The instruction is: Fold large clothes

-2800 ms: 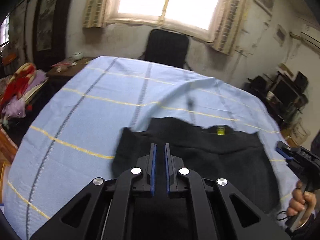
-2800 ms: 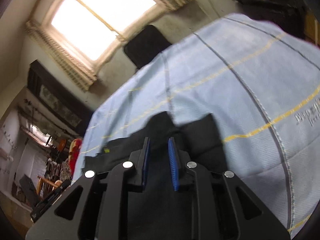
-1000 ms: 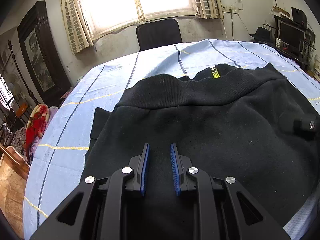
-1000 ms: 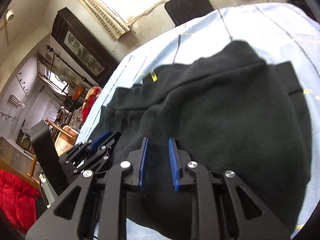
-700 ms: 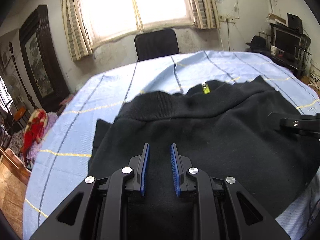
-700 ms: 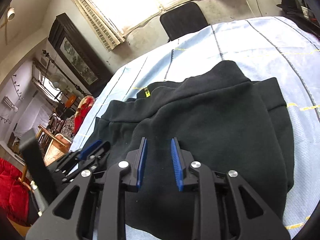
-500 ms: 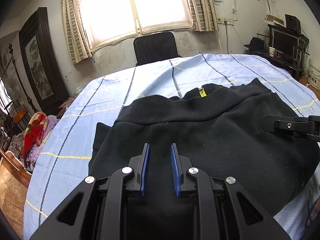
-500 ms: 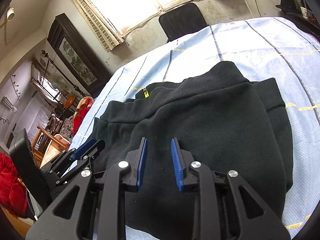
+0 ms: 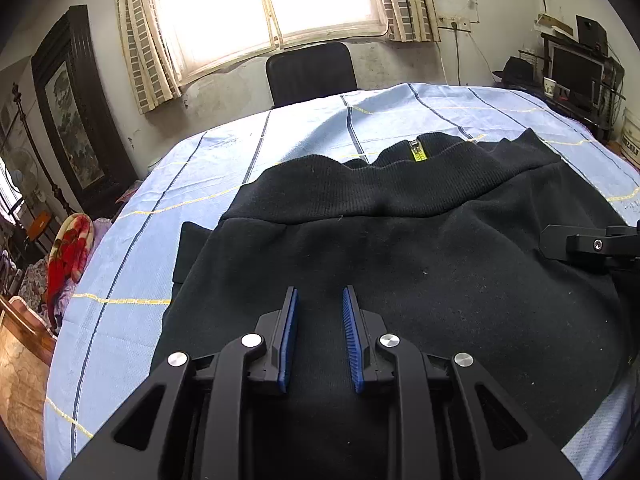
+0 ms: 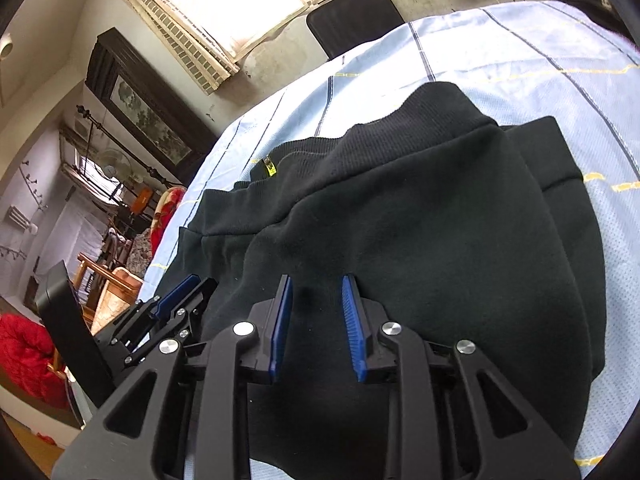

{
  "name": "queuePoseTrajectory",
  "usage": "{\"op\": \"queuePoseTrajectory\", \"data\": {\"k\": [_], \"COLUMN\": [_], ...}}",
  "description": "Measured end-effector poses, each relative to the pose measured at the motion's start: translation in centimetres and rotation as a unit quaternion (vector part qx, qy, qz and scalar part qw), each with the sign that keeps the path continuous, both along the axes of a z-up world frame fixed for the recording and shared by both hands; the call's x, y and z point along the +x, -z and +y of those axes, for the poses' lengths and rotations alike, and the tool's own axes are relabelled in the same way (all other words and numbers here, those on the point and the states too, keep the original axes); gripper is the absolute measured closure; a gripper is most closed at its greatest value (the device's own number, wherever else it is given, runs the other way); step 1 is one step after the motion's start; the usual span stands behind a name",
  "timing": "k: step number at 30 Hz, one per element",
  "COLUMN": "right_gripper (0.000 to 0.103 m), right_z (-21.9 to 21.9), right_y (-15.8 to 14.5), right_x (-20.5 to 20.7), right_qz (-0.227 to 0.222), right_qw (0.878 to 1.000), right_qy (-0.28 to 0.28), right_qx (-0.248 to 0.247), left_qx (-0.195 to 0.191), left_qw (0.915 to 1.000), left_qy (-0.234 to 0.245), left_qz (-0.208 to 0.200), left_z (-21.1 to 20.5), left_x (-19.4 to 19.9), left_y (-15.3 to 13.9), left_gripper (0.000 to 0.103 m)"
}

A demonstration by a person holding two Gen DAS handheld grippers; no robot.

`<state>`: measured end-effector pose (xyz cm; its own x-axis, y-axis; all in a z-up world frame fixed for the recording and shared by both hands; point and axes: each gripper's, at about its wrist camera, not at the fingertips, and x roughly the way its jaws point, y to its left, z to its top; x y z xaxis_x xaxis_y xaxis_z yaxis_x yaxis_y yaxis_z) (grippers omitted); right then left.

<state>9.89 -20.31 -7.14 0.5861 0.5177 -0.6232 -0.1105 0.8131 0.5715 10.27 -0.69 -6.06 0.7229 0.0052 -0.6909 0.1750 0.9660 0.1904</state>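
A black sweatshirt (image 9: 420,264) lies folded on a light blue checked tablecloth (image 9: 168,200), its ribbed hem across the top and a yellow tag (image 9: 416,155) at the far edge. It also shows in the right wrist view (image 10: 420,232). My left gripper (image 9: 318,300) is open and empty just above the near part of the sweatshirt. My right gripper (image 10: 316,284) is open and empty over the near part too. The left gripper also shows at the left in the right wrist view (image 10: 176,308); the right gripper's finger shows at the right in the left wrist view (image 9: 580,244).
A black office chair (image 9: 312,72) stands behind the table under a bright window (image 9: 264,4). A dark framed picture (image 9: 72,108) hangs at the left. Red floral bedding (image 9: 68,248) lies beyond the table's left edge. Shelves with electronics (image 9: 580,60) stand at the right.
Both grippers have drawn back and risen slightly from the sweatshirt and stay open. The sweatshirt lies still on the cloth. Well before, both were shut on the garment.
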Motion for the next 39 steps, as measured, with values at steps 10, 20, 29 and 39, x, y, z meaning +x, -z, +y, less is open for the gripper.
{"op": "queuePoseTrajectory", "data": {"k": [10,20,29,39], "right_gripper": [0.042,0.065,0.063,0.051], "right_z": [-0.2,-0.8,-1.8,-1.0], "right_y": [-5.3,-1.6,-0.1,-5.7], "right_x": [-1.3,4.3,4.3,-3.8], "right_qz": [-0.057,0.001,0.017,-0.040], "right_qw": [0.998,0.998,0.998,0.997], "right_qy": [0.031,0.062,0.052,0.037], "right_qx": [-0.002,0.009,0.037,0.048], "left_qx": [-0.124,-0.105,-0.136,-0.116], "left_qw": [0.9920,0.9921,0.9880,0.9915], "left_qy": [-0.006,-0.040,-0.039,0.008], "left_qz": [0.023,0.056,0.062,0.059], "left_z": [2.3,0.8,2.2,1.3], "left_x": [2.8,8.5,6.8,-1.7], "left_y": [-5.1,-0.1,-1.6,-3.9], "left_gripper": [0.056,0.045,0.044,0.044]}}
